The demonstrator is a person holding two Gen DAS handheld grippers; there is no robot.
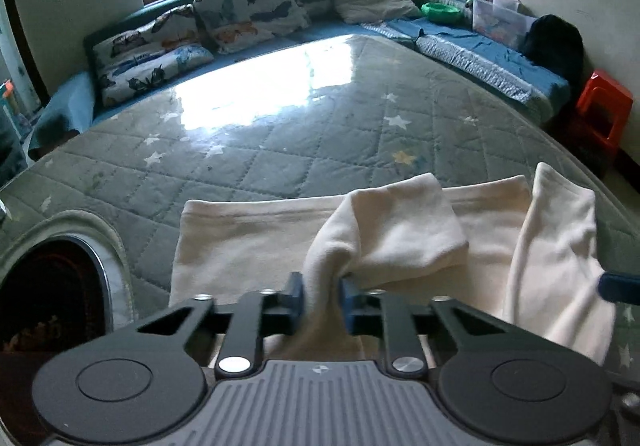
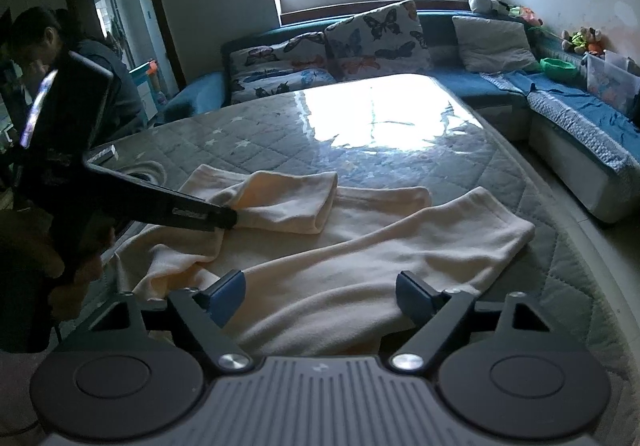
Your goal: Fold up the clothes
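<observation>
The left hand-held gripper (image 1: pixel 322 296) is pinching a sleeve of the cream garment (image 2: pixel 360 246) lying near the bench's (image 2: pixel 280 134) front edge; the right hand-held gripper (image 2: pixel 320 296) is hovering spread. Laying the sleeve flat, squarely across the body, is probably best.

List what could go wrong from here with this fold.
1. The left hand-held gripper pinches only a bunched part of the cream garment's sleeve; it may slip or land crooked.
2. The right hand-held gripper is open, so nothing pins the garment; pulling could drag it across the quilted mat.
3. The other sleeve already lies wrinkled, risking an uneven fold.
</observation>
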